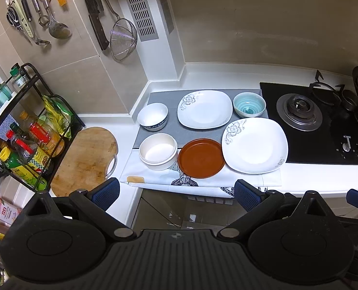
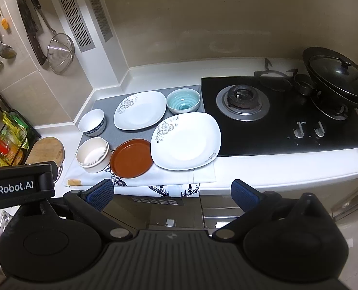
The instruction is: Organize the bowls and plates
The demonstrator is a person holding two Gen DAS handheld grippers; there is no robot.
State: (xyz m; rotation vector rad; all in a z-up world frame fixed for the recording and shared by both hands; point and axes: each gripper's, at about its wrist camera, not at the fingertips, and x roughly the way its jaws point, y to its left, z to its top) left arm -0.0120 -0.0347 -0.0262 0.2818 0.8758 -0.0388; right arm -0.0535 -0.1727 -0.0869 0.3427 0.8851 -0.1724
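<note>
On the counter lie two white flowered square plates, a near one (image 1: 255, 145) (image 2: 186, 141) and a far one (image 1: 204, 108) (image 2: 140, 110). A brown round plate (image 1: 202, 158) (image 2: 131, 158) sits at the front. A cream bowl (image 1: 158, 151) (image 2: 94, 154), a white bowl with blue trim (image 1: 152, 116) (image 2: 92, 122) and a teal bowl (image 1: 249, 105) (image 2: 183, 101) stand around them. My left gripper (image 1: 176, 194) is open and empty, held back from the counter edge. My right gripper (image 2: 173, 193) is open and empty, beside it.
A black gas hob (image 1: 324, 125) (image 2: 283, 116) with a lidded wok (image 2: 338, 77) is right of the dishes. A wooden cutting board (image 1: 87, 159) and a bottle rack (image 1: 26, 133) stand left. Utensils, a knife and a strainer (image 1: 123, 38) hang on the wall.
</note>
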